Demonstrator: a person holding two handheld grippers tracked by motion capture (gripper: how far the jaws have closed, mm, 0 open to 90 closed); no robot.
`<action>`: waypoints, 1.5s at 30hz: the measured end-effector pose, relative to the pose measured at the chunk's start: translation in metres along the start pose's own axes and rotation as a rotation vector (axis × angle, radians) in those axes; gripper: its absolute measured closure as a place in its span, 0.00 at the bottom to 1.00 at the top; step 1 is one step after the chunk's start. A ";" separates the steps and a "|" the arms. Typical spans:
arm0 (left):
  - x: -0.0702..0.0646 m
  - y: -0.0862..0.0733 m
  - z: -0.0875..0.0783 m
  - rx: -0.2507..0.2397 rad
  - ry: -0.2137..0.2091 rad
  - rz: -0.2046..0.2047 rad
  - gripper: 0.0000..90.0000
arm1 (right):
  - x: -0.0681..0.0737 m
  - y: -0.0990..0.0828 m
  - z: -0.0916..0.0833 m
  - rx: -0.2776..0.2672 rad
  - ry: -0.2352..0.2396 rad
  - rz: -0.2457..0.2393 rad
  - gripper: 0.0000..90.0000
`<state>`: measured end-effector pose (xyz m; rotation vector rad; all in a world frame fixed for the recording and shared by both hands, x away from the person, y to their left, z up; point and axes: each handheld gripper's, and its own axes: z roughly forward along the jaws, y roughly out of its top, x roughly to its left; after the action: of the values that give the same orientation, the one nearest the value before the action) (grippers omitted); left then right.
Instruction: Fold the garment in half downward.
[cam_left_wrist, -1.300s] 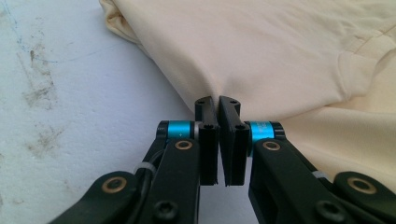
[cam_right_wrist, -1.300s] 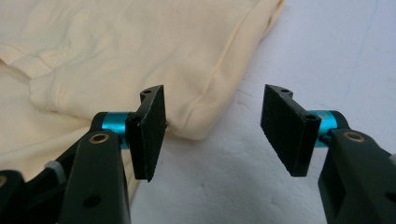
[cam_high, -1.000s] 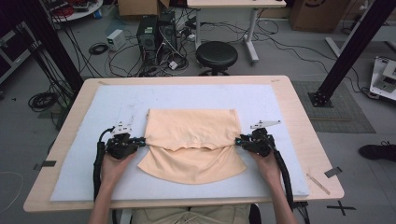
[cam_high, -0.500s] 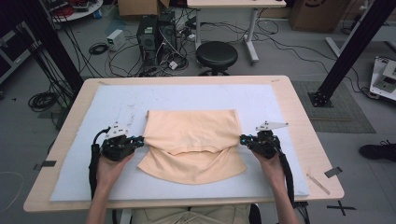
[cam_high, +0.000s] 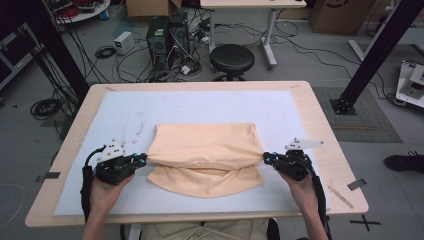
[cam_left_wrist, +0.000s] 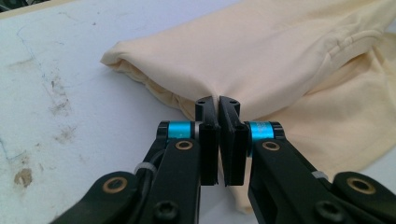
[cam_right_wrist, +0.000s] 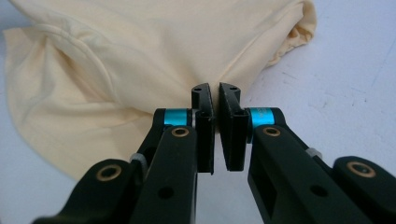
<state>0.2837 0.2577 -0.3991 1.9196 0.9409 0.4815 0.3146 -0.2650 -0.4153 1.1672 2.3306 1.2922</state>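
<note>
Centrally on white mat (cam_high: 125, 120), folded cream garment (cam_high: 205, 145); left gripper (cam_high: 141, 159) and right gripper (cam_high: 266, 158) clamped on opposite side edges; no legible writing.

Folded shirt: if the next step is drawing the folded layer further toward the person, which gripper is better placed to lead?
Neither clearly. The left gripper and right gripper are both shut on the shirt, on opposite side edges at about the same depth on the table, so the pull likely needs both together.

garment (cam_high: 205, 150): pale peach, plain | mat (cam_high: 125, 112): white, brown stains | table (cam_high: 330, 140): light wood | stool (cam_high: 231, 56): black
</note>
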 end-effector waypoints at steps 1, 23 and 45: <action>-0.001 -0.001 -0.002 -0.003 -0.004 -0.001 0.96 | 0.001 -0.001 -0.002 -0.001 0.005 -0.001 0.96; -0.006 -0.032 0.006 0.103 -0.006 -0.028 0.90 | 0.007 -0.032 0.008 0.103 0.034 0.037 0.81; -0.069 -0.013 0.062 0.157 -0.204 0.149 0.93 | 0.087 -0.011 0.057 0.134 0.130 -0.233 0.90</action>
<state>0.2749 0.1730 -0.4387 2.1452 0.7246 0.2969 0.2819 -0.1695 -0.4423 0.8363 2.5906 1.1767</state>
